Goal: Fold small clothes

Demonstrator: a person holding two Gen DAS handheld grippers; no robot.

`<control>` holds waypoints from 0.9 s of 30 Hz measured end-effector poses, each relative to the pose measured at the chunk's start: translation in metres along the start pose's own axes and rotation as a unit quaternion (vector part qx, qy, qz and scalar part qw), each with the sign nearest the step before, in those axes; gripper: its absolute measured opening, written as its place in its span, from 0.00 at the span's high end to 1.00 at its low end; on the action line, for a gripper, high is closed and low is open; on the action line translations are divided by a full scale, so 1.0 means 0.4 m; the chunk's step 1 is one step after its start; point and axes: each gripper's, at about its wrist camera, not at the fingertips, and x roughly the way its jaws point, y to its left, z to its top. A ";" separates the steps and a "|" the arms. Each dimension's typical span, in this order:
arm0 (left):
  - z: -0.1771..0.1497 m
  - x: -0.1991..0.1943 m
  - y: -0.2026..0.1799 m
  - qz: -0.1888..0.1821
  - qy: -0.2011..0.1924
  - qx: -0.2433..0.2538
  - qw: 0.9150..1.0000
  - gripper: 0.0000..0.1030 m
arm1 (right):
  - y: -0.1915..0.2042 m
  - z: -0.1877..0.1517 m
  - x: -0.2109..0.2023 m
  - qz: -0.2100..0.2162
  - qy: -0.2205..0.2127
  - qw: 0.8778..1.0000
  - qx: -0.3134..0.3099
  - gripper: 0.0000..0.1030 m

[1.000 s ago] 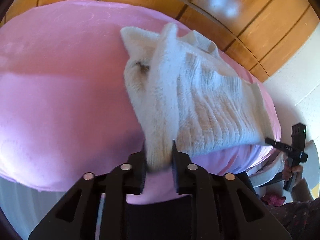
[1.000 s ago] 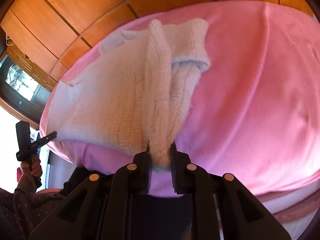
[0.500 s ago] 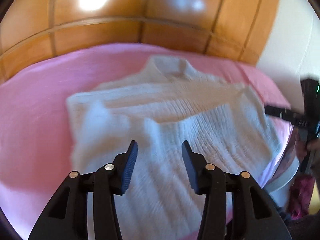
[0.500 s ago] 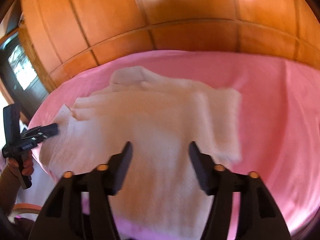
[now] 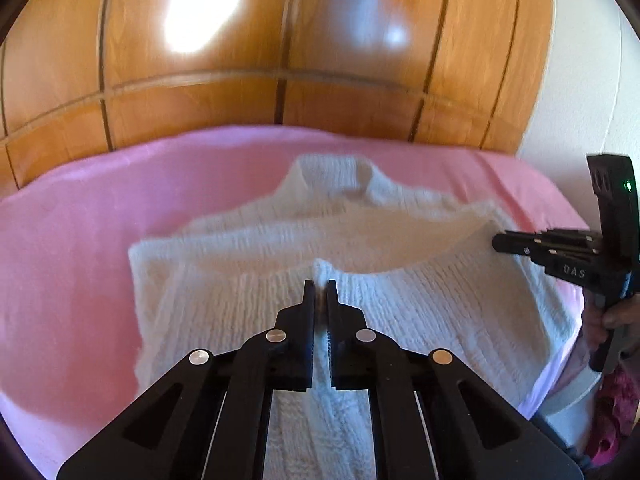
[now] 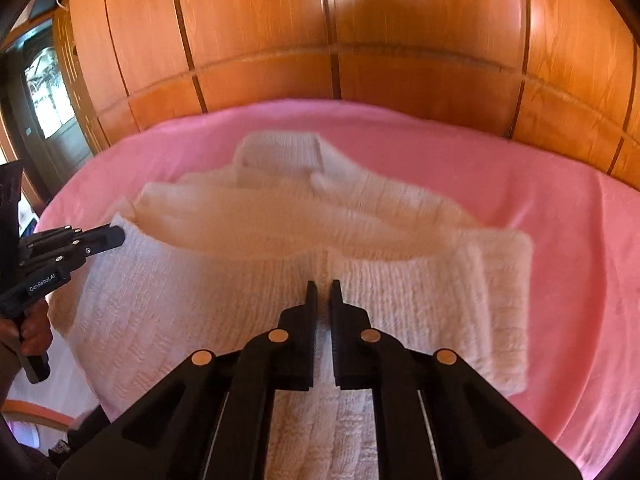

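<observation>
Both my grippers, spread wide half a second ago, have just been closing: the left gripper is pinching the raised fold edge of the white knit sweater, and the right gripper is pinching the same edge further along. I am finding the sweater lying partly folded on the pink bed, collar toward the wooden wall.

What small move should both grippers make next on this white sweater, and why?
Probably carry the pinched near edge forward toward the collar and lay it down there. The left gripper and right gripper have just closed, each pinching the sweater at that edge. Its sleeves look already folded in on the pink cover, so halving it seems to be what remains.
</observation>
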 end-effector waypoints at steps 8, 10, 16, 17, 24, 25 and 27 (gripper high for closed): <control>0.007 0.173 0.041 0.063 0.073 -0.033 0.995 0.96 | -0.038 0.002 0.148 -0.029 0.036 0.998 0.038 0.94; -0.001 0.173 0.043 0.063 0.068 -0.034 0.995 0.95 | -0.047 -0.007 0.134 -0.021 0.023 0.998 0.046 0.89; 0.003 0.102 0.052 0.066 0.057 -0.034 0.996 0.74 | -0.070 -0.007 0.076 0.002 0.001 0.998 0.056 0.46; 0.002 0.086 0.054 0.072 0.051 -0.031 0.996 0.70 | -0.075 -0.007 0.057 -0.006 -0.008 0.999 0.054 0.44; -0.025 -0.009 0.131 0.121 0.031 -0.021 0.992 0.37 | -0.153 -0.021 -0.004 -0.052 -0.020 0.996 0.072 0.31; -0.027 -0.013 0.144 0.122 0.032 -0.022 0.992 0.30 | -0.169 -0.024 -0.003 -0.058 -0.017 0.995 0.079 0.27; -0.030 -0.006 0.170 0.116 0.048 -0.027 0.992 0.29 | -0.200 -0.030 0.002 -0.060 -0.011 0.994 0.091 0.24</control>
